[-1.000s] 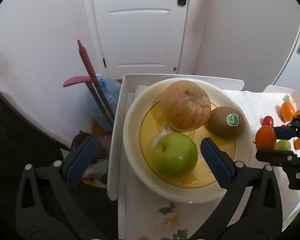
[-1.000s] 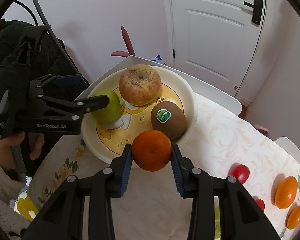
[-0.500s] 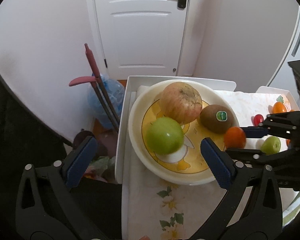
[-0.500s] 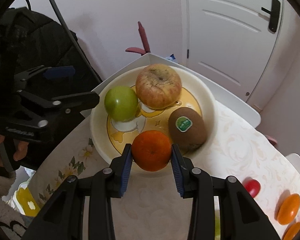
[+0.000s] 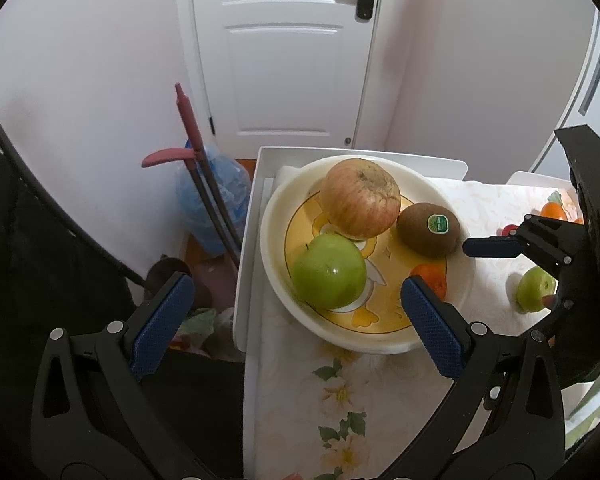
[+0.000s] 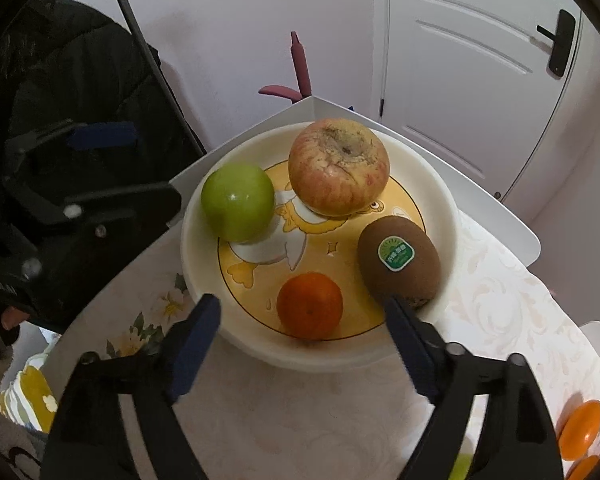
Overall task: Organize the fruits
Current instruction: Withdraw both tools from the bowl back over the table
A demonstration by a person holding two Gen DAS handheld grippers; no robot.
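A cream bowl (image 6: 204,280) with a yellow cartoon bottom holds a green apple (image 6: 238,202), a big red-yellow apple (image 6: 339,172), a kiwi (image 6: 399,262) with a green sticker and a small orange (image 6: 309,305). My right gripper (image 6: 302,318) is open, its fingers on either side of the orange at the bowl's near rim. My left gripper (image 5: 296,300) is open and empty at the bowl's left edge. In the left wrist view the bowl (image 5: 272,240) shows the green apple (image 5: 329,271), red apple (image 5: 360,199), kiwi (image 5: 428,230) and orange (image 5: 432,278).
A small green fruit (image 5: 534,289) lies on the floral tablecloth (image 5: 380,420) right of the bowl. Orange fruits (image 6: 582,434) lie at the right. A white tray rim (image 5: 248,260) borders the table. A broom handle (image 5: 192,128) and blue bag (image 5: 216,200) stand below left.
My right gripper has opened and let go of the orange, which now rests in the bowl. My left gripper has drawn back from the bowl.
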